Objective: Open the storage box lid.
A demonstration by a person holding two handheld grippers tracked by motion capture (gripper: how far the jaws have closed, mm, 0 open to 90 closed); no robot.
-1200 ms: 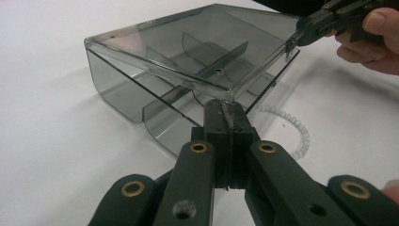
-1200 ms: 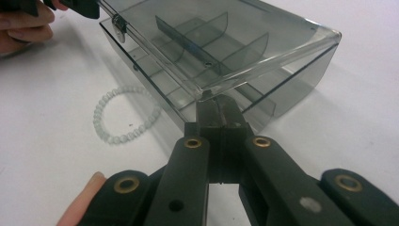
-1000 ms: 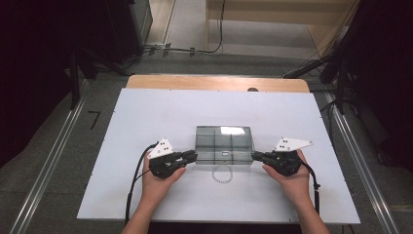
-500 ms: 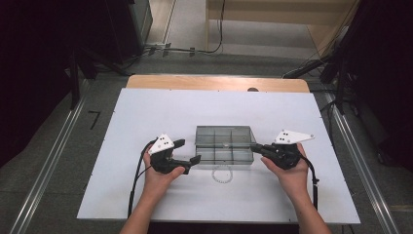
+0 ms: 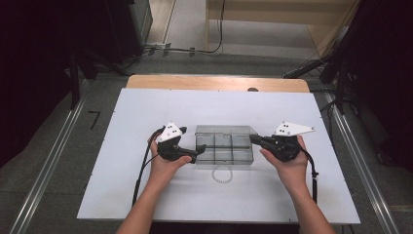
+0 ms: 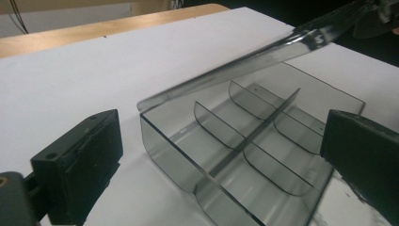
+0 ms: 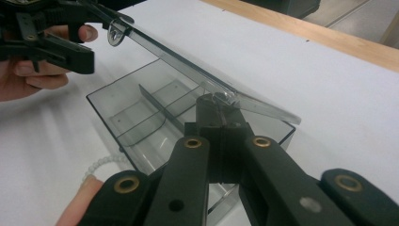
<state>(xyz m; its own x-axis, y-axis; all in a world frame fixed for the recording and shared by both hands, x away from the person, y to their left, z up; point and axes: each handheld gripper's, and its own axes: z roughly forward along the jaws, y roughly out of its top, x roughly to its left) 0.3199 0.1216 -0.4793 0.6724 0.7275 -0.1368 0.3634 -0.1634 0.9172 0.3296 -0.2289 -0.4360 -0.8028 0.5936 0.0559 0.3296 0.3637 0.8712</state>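
Grey floor (image 5: 73, 146), dark surroundings, wooden bench (image 5: 272, 12) beyond white-topped table (image 5: 146, 112), floor cables (image 5: 180, 48).

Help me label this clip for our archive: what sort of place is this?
Probably a lab or recording workspace, not a home: a white-topped table on a bare grey floor, cables trailing along the floor behind it, and dark equipment racks at the sides. On the table sits a clear compartment box.

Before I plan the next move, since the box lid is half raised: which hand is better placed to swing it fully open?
Right, probably. The right gripper is shut on the lid edge and holds it tilted above the box. The left gripper stands open beside the box, gripping nothing.
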